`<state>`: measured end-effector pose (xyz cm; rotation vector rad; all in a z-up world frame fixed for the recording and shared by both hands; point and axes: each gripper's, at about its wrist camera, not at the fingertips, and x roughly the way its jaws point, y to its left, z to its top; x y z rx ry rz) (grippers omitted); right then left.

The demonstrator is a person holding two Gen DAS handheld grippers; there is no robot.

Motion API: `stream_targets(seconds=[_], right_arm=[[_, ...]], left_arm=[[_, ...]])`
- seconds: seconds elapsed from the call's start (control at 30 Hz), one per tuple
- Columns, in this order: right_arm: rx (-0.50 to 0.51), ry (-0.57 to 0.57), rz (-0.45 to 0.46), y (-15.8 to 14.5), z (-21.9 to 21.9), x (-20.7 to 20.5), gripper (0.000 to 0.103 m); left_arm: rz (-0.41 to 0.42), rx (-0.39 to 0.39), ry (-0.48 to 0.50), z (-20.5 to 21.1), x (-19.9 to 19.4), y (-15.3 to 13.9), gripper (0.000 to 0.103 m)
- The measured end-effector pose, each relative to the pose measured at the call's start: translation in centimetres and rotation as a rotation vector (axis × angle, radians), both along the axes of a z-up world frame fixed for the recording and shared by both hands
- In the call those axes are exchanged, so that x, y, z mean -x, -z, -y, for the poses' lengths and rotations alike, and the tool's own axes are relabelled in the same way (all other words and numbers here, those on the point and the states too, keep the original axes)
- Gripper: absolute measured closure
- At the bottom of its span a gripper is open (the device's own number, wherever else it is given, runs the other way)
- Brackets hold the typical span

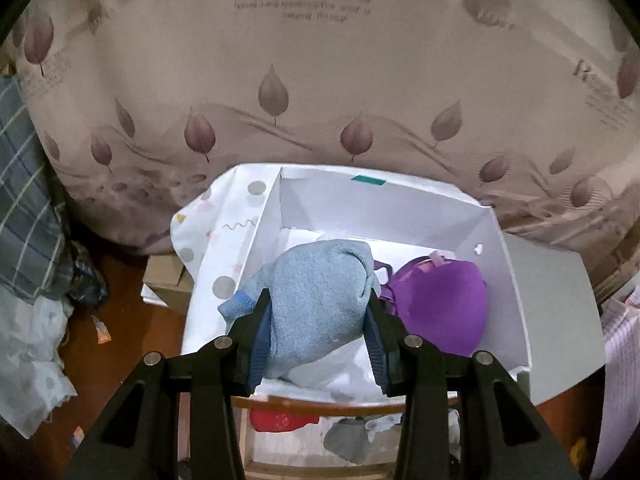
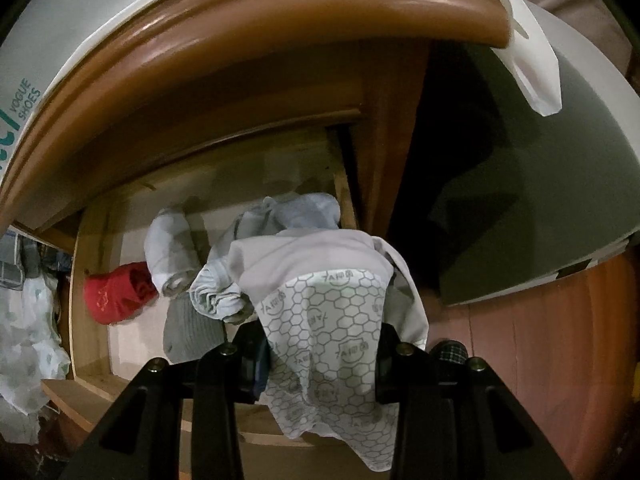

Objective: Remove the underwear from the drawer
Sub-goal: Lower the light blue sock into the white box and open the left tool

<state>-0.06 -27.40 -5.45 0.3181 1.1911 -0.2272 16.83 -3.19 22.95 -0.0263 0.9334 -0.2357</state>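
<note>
The left gripper (image 1: 318,300) pinches a soft, nubby light-blue knit garment (image 1: 316,300), bunched into a rounded lump above the white cardboard box (image 1: 400,204). Inside the box, right of the lump, lies a smooth purple bra (image 1: 440,304). The right gripper (image 2: 320,344) clamps pale grey underwear (image 2: 324,304) with a hexagon-printed panel, draped limp over the open wooden drawer (image 2: 92,320). In the drawer sit rolled grey cloths (image 2: 172,252) and a crumpled red piece (image 2: 116,296); the drape hides the right fingertips, probably closed.
</note>
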Motion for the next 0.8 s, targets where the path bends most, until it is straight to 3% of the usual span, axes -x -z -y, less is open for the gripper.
stream_targets(seconds=[0.53,0.63,0.8], right_arm=[[-0.007,-0.009,-0.022,0.3,0.0,-0.1,0.066],[-0.007,-0.012,-0.022,0.3,0.0,-0.1,0.066],[-0.011,-0.018,-0.028,0.4,-0.1,-0.1,0.066]], left_arm=[[-0.078,-0.079,0.021,2.1,-5.0,5.8,0.063],[-0.109,-0.046,0.017,1.8,-5.4,6.6,0.06],[-0.101,-0.055,0.026,2.0,-5.1,6.4,0.05]])
